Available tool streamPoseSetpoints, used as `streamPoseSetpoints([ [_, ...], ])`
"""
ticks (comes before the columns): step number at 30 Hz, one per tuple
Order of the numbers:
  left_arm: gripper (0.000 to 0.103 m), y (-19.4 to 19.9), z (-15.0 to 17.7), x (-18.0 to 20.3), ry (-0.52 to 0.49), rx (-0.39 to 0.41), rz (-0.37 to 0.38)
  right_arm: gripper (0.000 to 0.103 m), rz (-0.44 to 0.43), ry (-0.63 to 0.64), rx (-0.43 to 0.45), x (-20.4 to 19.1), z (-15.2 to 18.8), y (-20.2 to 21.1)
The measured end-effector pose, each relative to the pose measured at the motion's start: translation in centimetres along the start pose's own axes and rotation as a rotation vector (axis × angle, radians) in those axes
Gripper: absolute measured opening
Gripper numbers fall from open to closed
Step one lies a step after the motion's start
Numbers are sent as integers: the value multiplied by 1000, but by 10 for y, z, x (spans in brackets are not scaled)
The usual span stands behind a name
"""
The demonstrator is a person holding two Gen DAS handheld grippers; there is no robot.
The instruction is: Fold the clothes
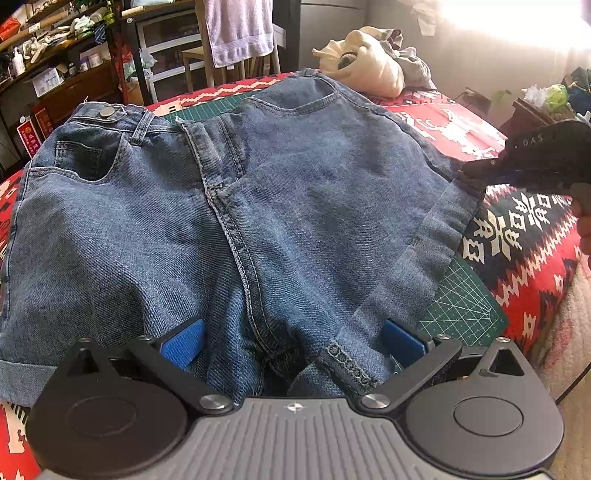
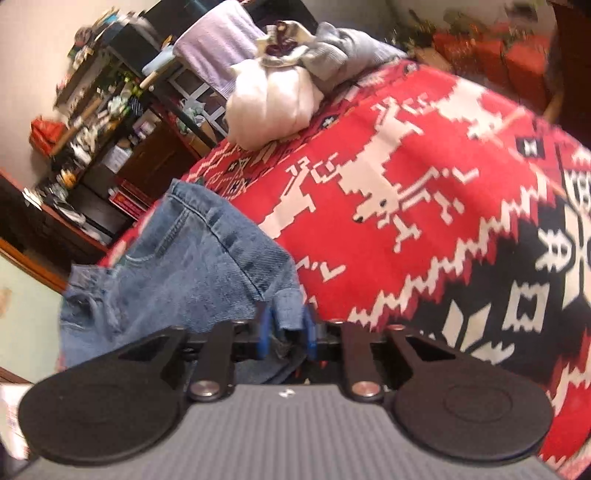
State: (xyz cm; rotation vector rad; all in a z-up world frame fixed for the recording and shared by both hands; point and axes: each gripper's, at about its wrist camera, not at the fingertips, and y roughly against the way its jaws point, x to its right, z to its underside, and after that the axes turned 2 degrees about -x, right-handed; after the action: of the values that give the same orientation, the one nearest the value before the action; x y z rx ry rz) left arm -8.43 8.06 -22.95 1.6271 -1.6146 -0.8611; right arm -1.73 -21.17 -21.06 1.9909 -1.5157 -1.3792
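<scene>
Blue denim shorts [image 1: 295,184] lie spread front side up, waistband away from me, on a green cutting mat [image 1: 461,302]. My left gripper [image 1: 293,341] is open at the near edge, its blue pads [image 1: 184,341] wide apart on either side of the crotch seam and a turned-up hem. My right gripper [image 1: 476,173] reaches in from the right to the corner of the shorts' right leg. In the right wrist view its jaws [image 2: 287,332] are shut on a fold of the cuffed hem of the shorts [image 2: 177,273].
A red, white and black patterned blanket [image 2: 406,184] covers the surface under the mat. A pile of white and grey clothes [image 1: 373,62] sits at the far edge. A lilac towel [image 1: 236,29] hangs over a chair behind; cluttered shelves [image 1: 55,55] stand far left.
</scene>
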Motion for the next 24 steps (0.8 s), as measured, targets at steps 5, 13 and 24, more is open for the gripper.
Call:
streamPoseSetpoints([
  [5,103,1,-3,-2,2,-28,29,6,114,159,24,-20,7,15],
  [13,100,18,-6,-26,148,-20,251,4,160,175,19,-17,25,50],
  [24,91,68,-4,-89,295,132,239,14,256,185,69,-18,24,63],
])
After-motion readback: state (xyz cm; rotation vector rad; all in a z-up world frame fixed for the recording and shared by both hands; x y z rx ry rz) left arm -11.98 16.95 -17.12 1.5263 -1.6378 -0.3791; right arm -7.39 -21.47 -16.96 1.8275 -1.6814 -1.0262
